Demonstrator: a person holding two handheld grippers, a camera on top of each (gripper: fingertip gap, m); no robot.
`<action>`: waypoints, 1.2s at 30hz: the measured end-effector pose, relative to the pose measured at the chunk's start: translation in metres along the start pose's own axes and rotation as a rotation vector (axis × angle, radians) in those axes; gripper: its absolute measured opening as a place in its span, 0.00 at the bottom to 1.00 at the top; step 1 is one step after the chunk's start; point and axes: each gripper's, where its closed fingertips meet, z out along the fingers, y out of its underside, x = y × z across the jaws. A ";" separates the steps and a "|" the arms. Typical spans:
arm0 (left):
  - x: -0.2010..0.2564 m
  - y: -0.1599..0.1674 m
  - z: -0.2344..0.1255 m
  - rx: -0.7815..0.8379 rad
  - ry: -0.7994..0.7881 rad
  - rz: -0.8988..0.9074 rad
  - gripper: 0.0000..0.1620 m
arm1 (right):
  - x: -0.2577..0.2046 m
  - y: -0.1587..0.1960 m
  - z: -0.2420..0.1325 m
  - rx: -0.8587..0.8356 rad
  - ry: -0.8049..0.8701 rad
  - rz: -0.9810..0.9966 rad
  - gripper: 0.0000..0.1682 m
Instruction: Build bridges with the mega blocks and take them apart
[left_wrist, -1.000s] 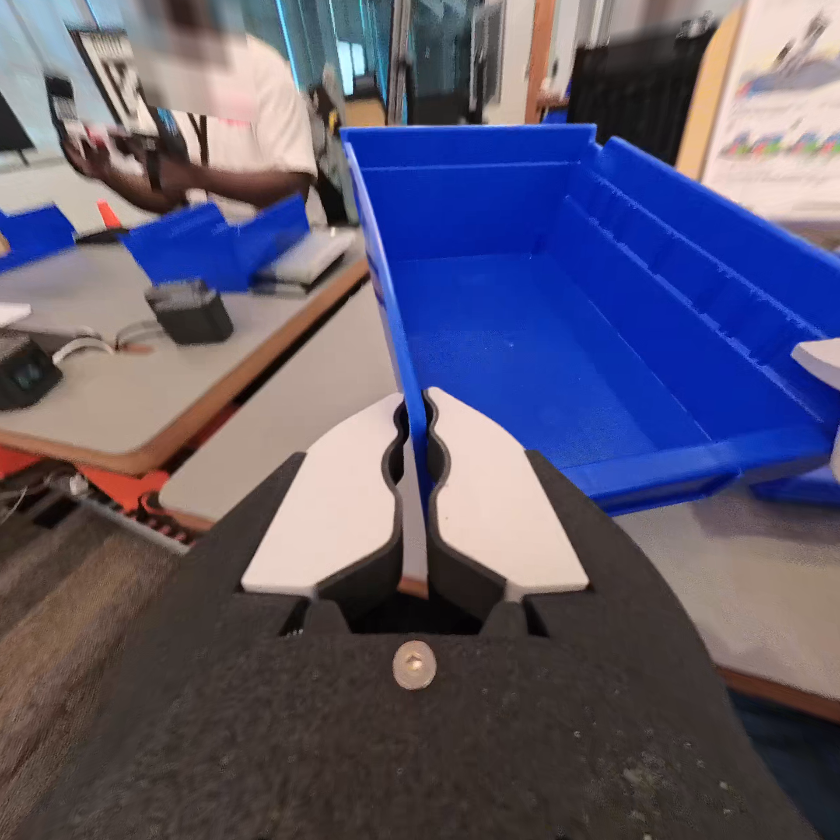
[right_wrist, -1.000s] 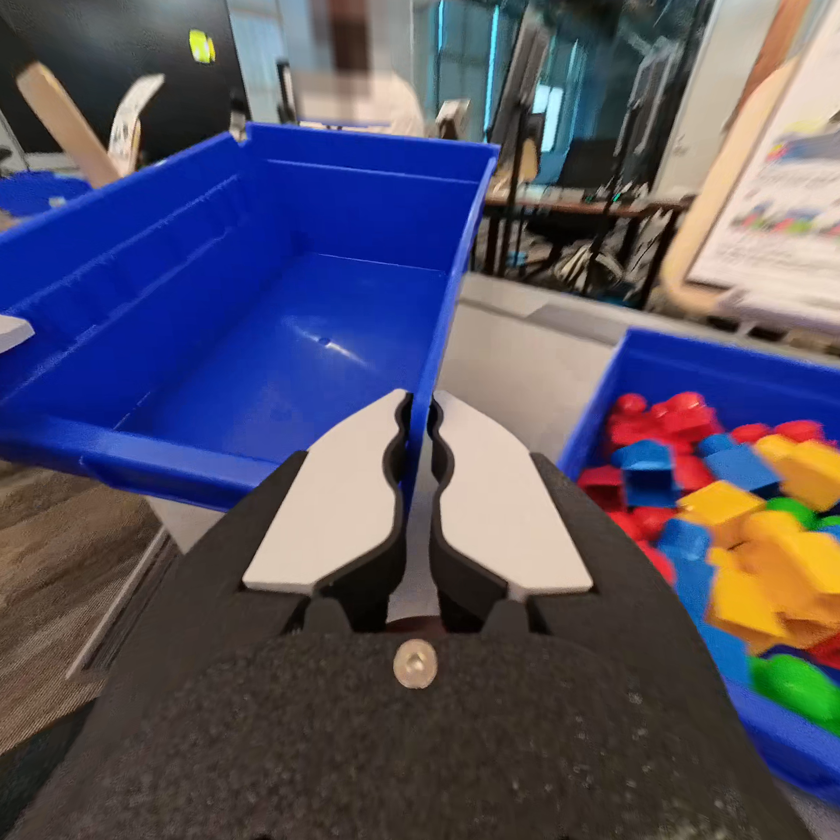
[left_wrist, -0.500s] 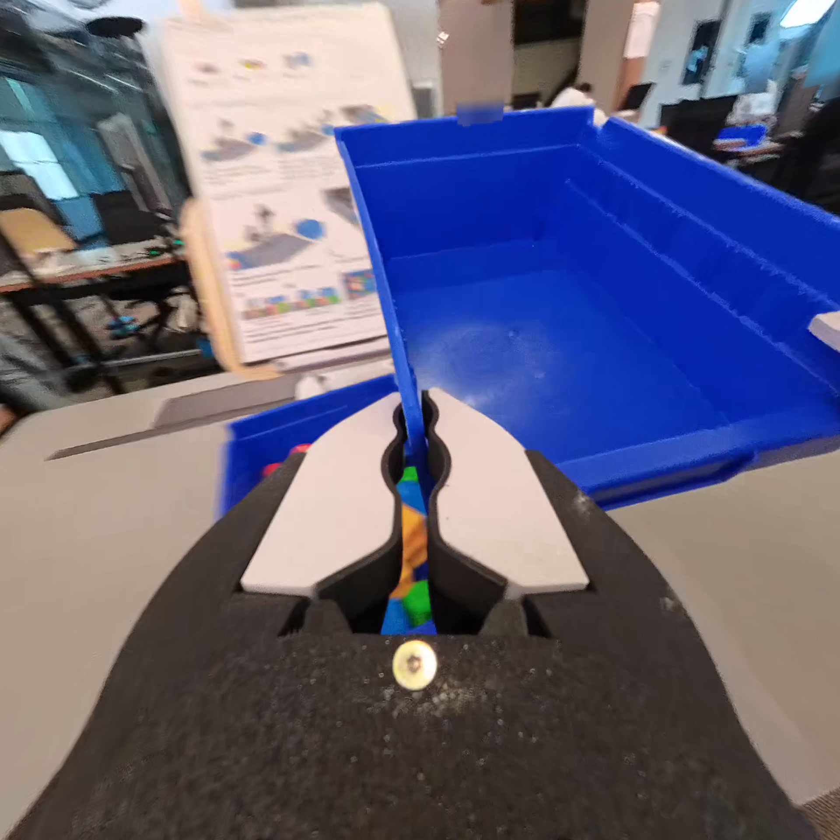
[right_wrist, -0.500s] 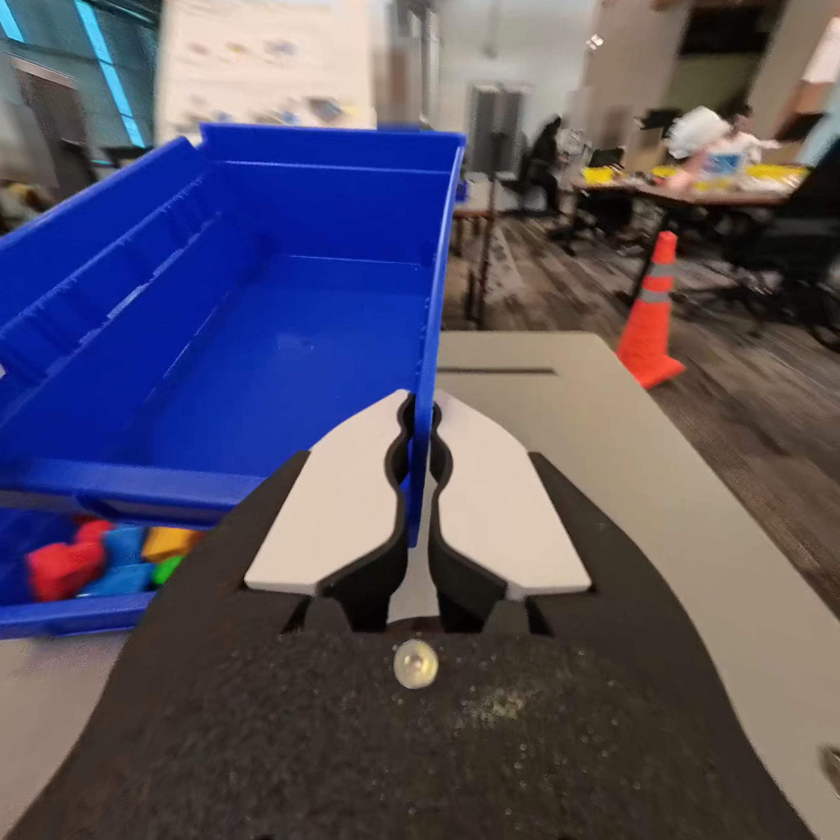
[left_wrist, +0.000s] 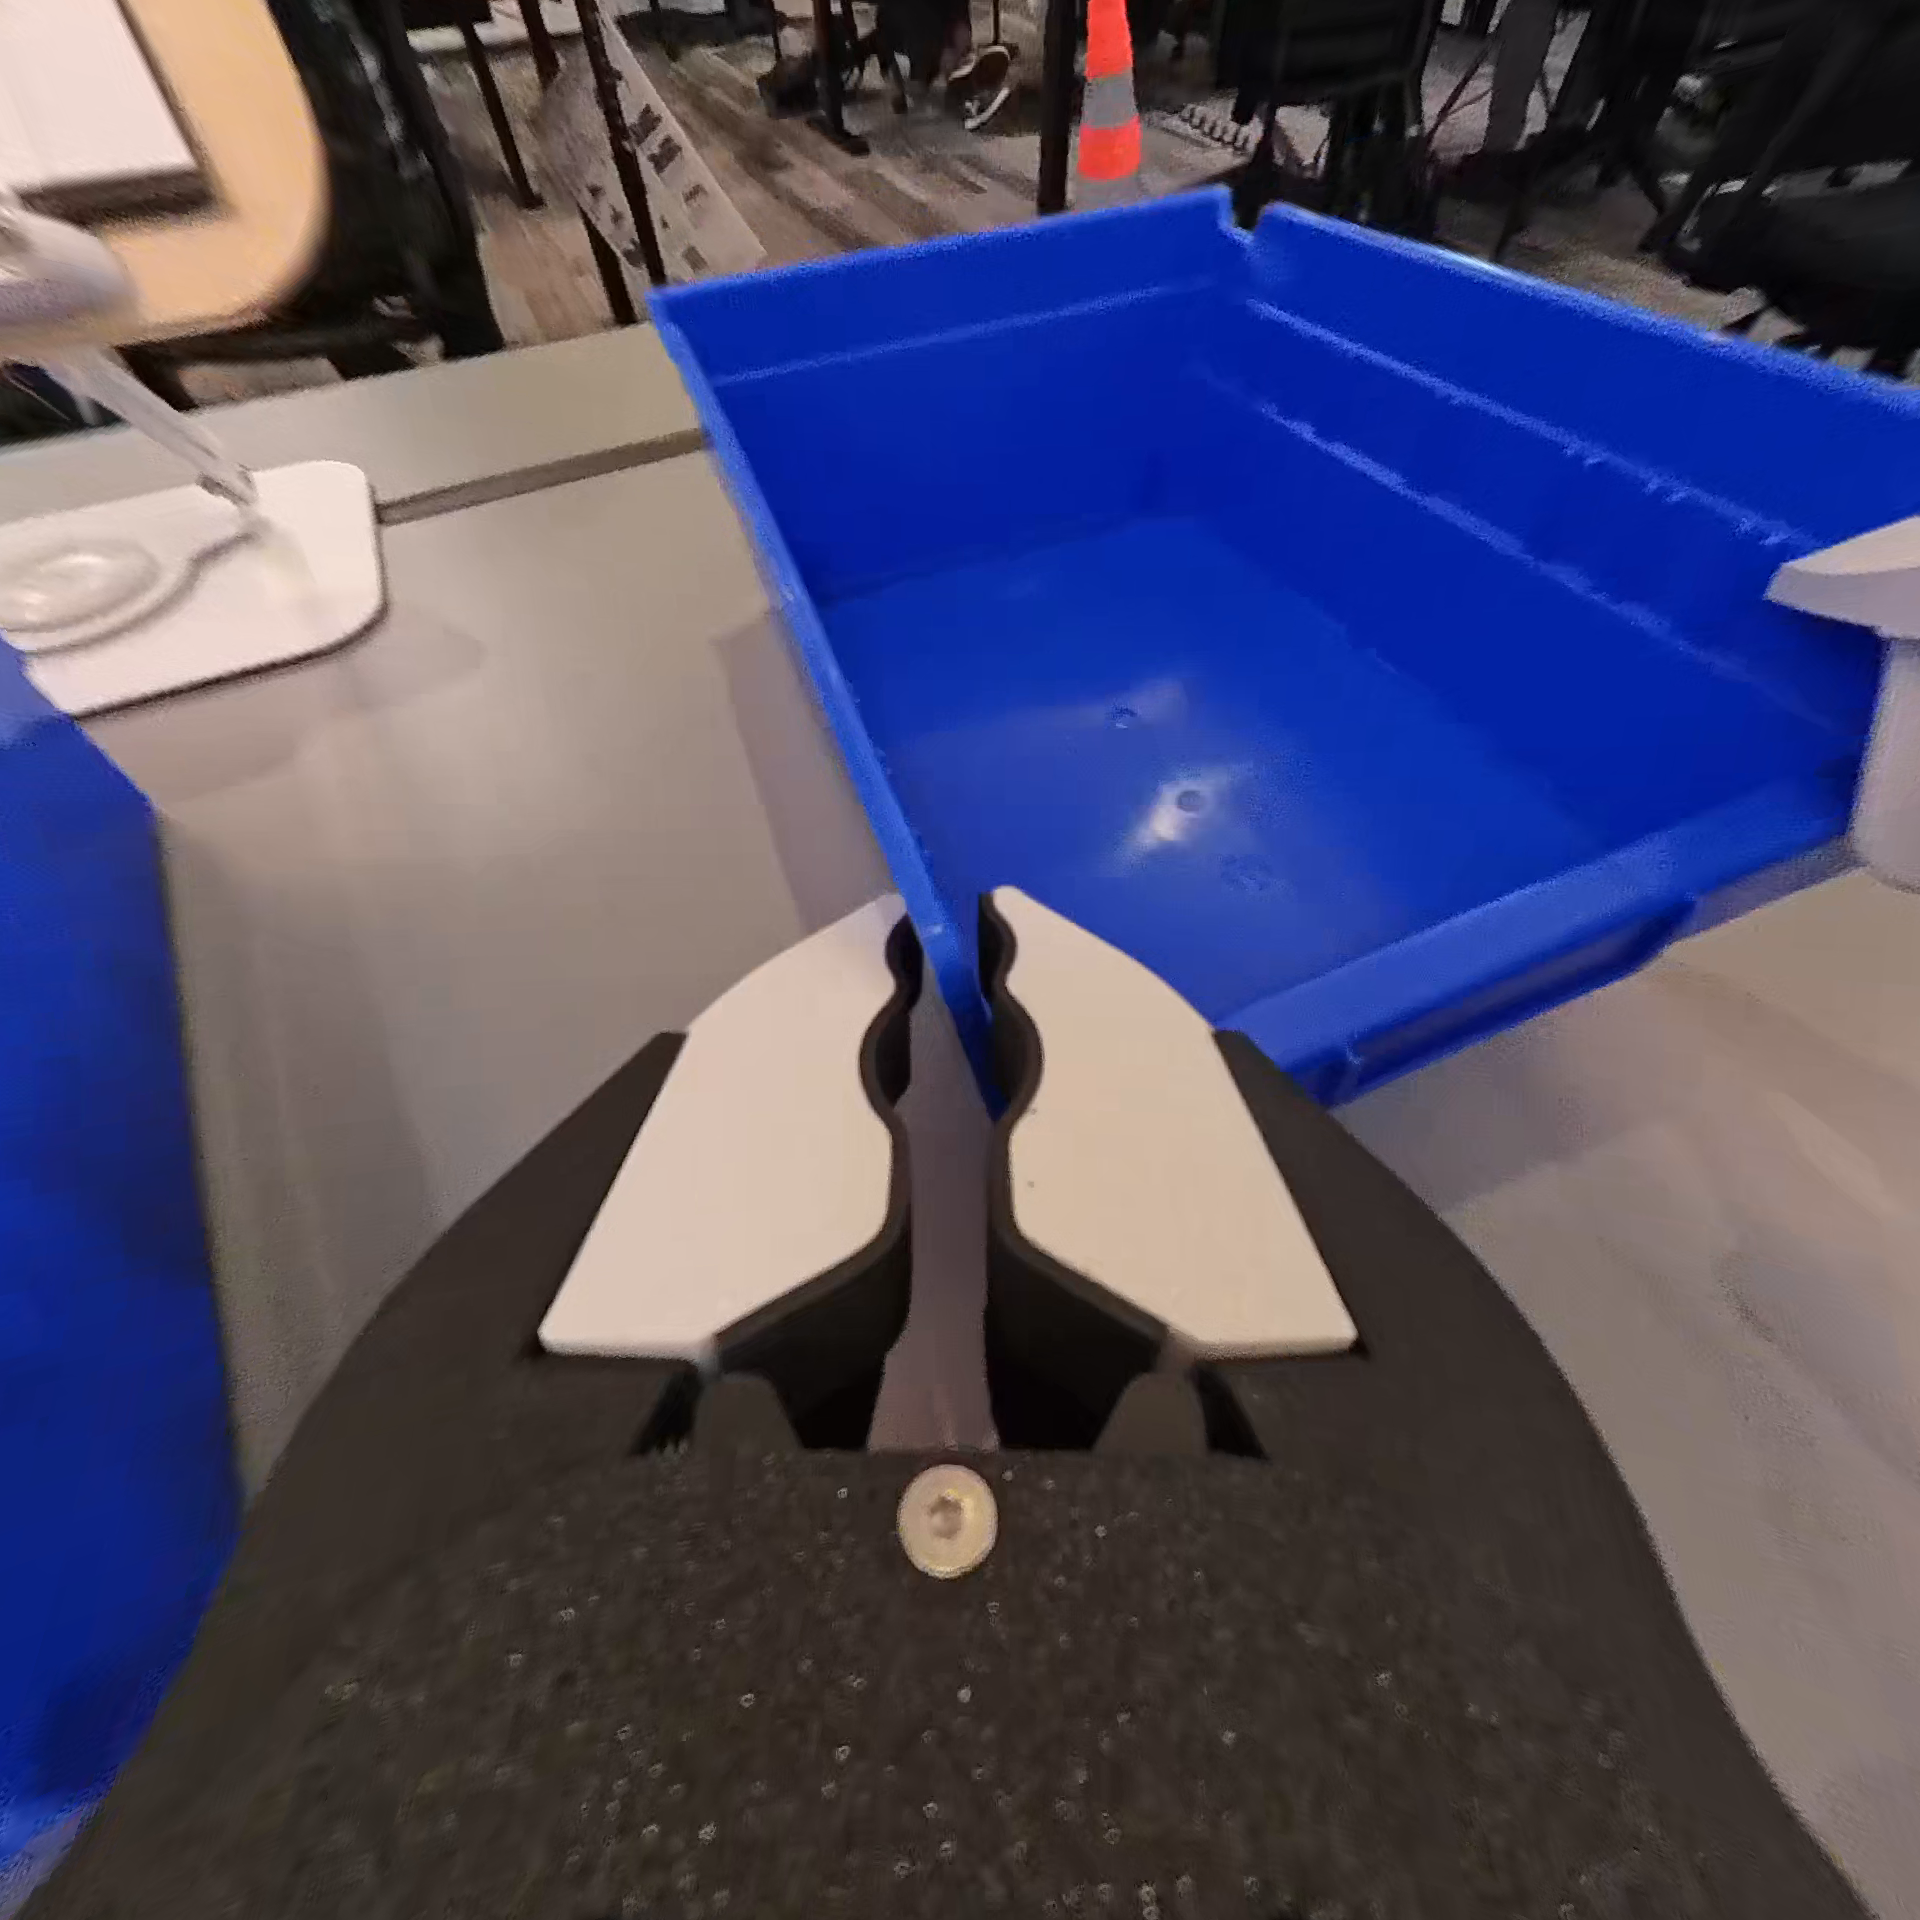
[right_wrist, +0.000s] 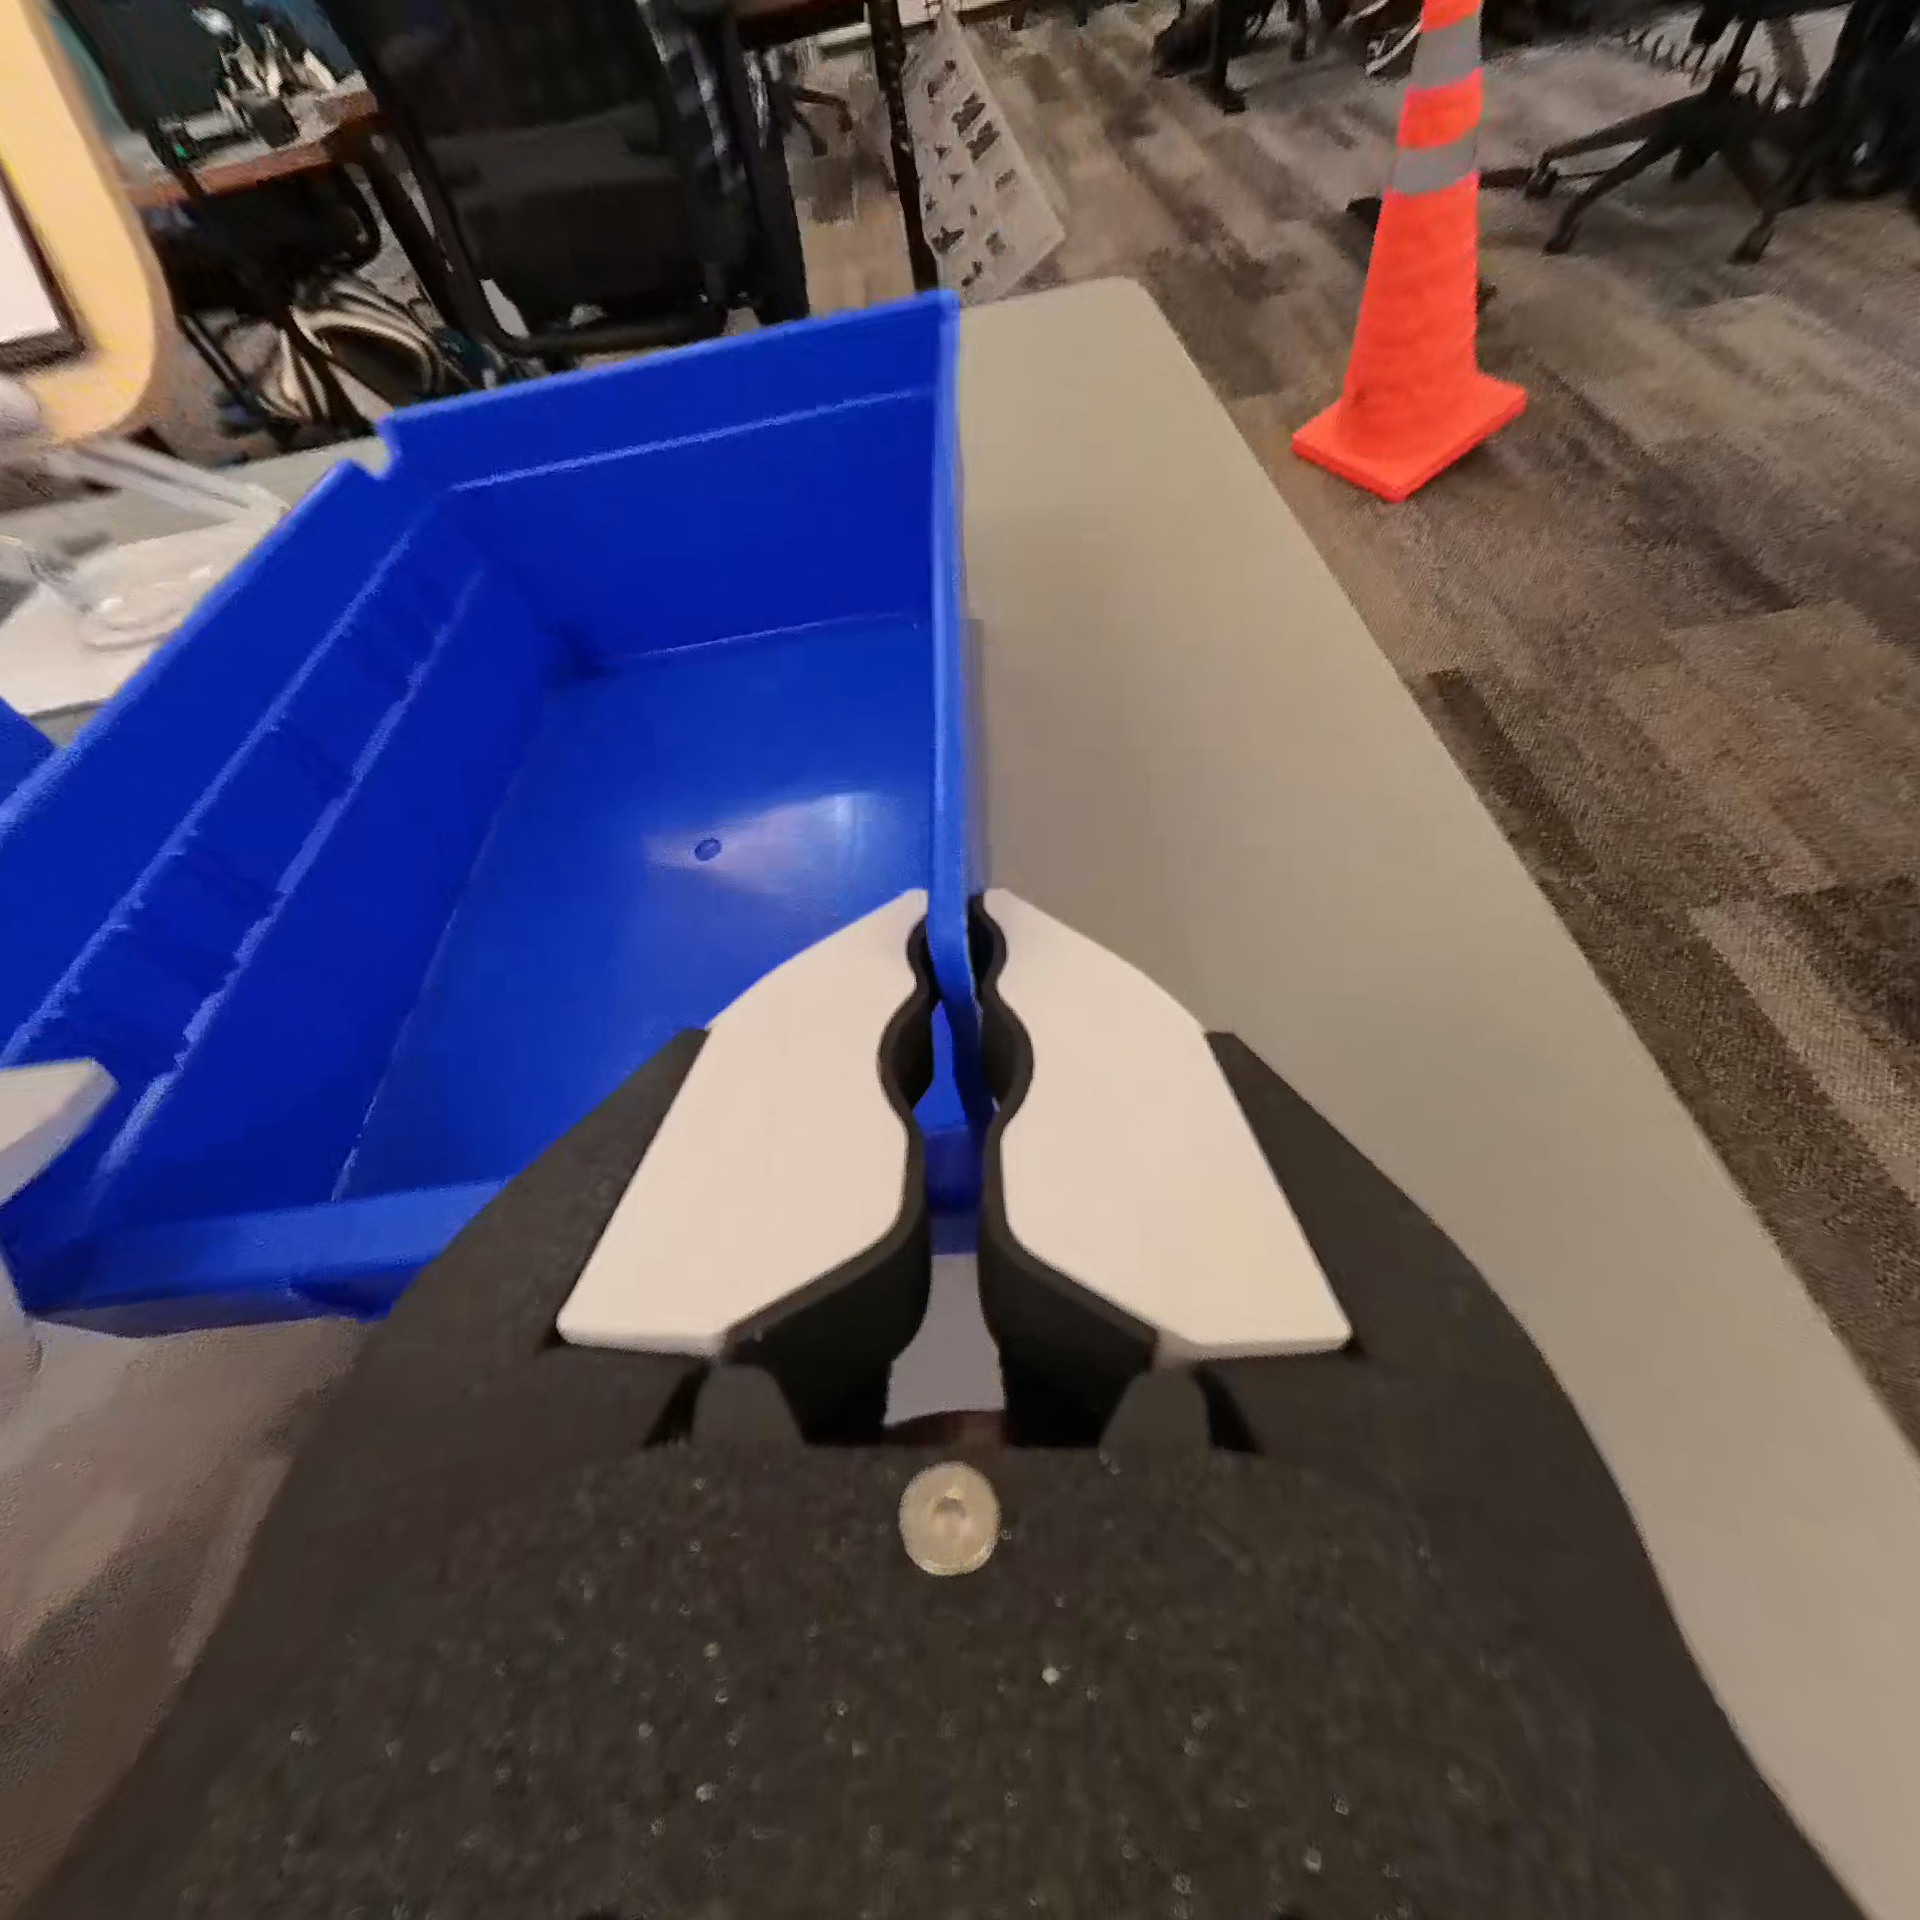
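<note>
Half a second ago the blue bin hung tilted above a second bin of coloured blocks, with a poster board behind it. Now the bin (left_wrist: 1299, 665) sits low over the grey table (left_wrist: 499, 831), and the block-filled container has dropped out of sight except for a blurred blue mass (left_wrist: 73, 1143) at 9 o'clock in the left wrist view; whether that is the block bin cannot be told. No mega blocks show in either view.

The left gripper (left_wrist: 948, 920) has its fingers pressed together on the bin's left side wall near the front corner. The right gripper (right_wrist: 951, 914) pinches the opposite side wall the same way, and its tip (left_wrist: 1860, 582) shows at 3 o'clock in the left view.

The bin holds nothing: its floor is bare, with only light glare near the middle. Its ribbed inner wall runs along the far side in each view.

A white stand base (left_wrist: 197, 592) rests on the table at 10 o'clock in the left view. An orange traffic cone (right_wrist: 1418, 270) stands on the carpet at 1 o'clock in the right view, off the table's edge.
</note>
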 end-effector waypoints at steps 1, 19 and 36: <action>0.007 0.006 0.003 -0.033 0.034 -0.006 0.07 | 0.007 0.006 0.004 -0.011 -0.003 0.044 0.03; -0.301 0.068 -0.209 -0.020 -0.219 -0.281 0.37 | -0.326 0.033 -0.088 0.097 -0.590 -0.245 0.24; -0.310 0.083 -0.154 -0.054 -0.263 -0.357 0.10 | -0.347 0.064 -0.021 0.165 -0.252 -0.405 0.21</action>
